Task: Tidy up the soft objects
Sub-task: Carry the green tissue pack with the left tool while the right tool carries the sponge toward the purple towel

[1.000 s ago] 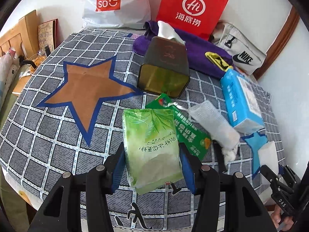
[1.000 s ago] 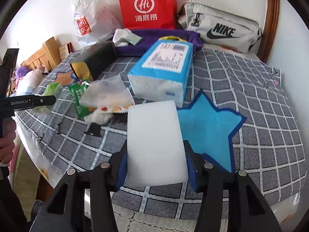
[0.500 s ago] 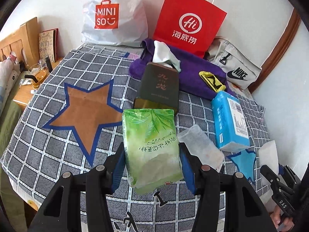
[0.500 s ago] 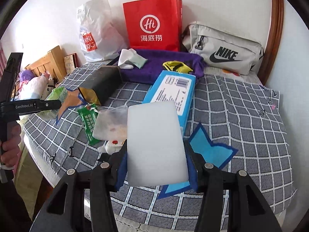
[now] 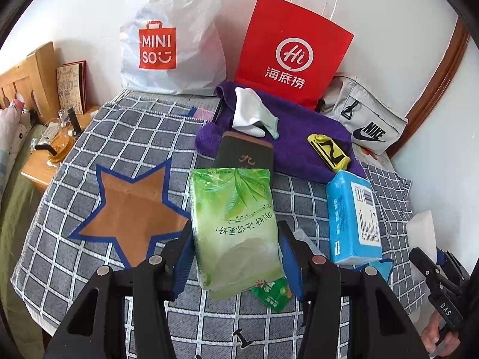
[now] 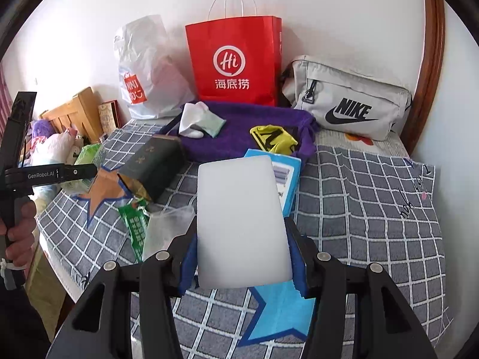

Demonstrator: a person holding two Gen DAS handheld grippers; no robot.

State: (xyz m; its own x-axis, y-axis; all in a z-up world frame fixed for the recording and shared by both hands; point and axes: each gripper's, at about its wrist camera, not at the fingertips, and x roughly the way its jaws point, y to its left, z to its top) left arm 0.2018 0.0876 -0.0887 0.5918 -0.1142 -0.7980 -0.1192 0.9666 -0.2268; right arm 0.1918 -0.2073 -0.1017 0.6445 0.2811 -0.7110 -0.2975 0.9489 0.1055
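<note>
Currently, left wrist view: the left gripper (image 5: 236, 248) is clamped on a green tissue pack (image 5: 235, 233), crinkly plastic film over a soft rectangular wad, held off the checked blanket (image 5: 143, 137) above a brown star patch (image 5: 131, 206) and a dark box (image 5: 244, 154). Further back sit a fuzzy purple towel (image 5: 299, 146) with a white sock (image 5: 251, 116) and a yellow cloth (image 5: 329, 149), plus a blue tissue pack (image 5: 353, 215). Risk: slick film and a squashy core, so the pack could slide out of the pads if tilted. Right wrist view: the right gripper (image 6: 242, 257) grips a white foam block (image 6: 242, 224), matte, rounded corners, lifted over a blue star patch (image 6: 278, 308). Risk: foam compresses, so the grip may loosen or the block may twist; both hands are loaded, so a swing could knock the clear bag (image 6: 167, 227) or green sachet (image 6: 134, 221).
</note>
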